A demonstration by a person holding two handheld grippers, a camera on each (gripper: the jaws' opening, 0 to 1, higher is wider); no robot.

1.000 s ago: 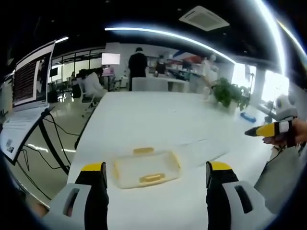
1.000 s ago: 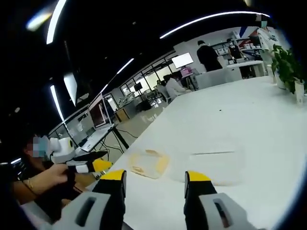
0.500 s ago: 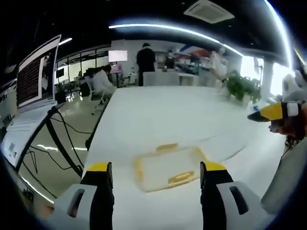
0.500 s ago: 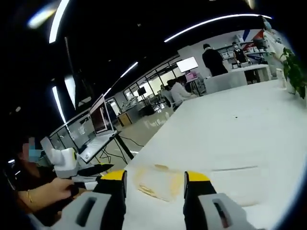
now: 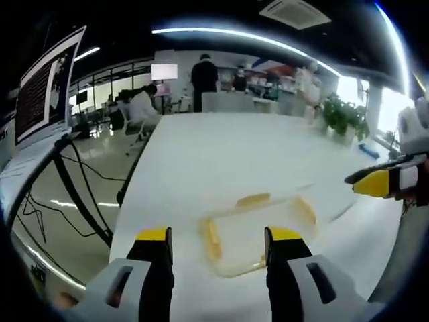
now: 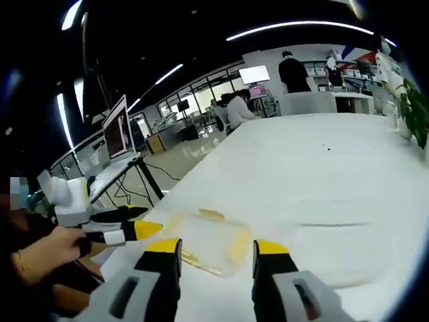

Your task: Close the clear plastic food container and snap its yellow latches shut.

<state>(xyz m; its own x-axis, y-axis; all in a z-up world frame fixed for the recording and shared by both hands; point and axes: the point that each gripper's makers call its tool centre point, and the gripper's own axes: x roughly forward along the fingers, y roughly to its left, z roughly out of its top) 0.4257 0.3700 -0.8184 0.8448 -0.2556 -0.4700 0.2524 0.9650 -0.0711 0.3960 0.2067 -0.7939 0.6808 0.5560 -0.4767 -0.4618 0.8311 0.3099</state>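
You are holding both grippers over a white bench point(image 5: 201, 161). The left gripper point(image 5: 216, 236) fingers are spread apart, grasping nothing, with the container point(image 5: 258, 231) lying on the bench just beyond them. The right gripper point(image 6: 211, 248) fingers are likewise parted and empty, the container point(image 6: 204, 241) just ahead. The right gripper view is also showing a clear lid point(image 6: 335, 245) lying beside the container.

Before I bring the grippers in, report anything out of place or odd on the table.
Nothing stands out. The clear container lies flat on the white table with its yellow latches in place, and nothing is spilled. The left gripper and right gripper are open and touch nothing.
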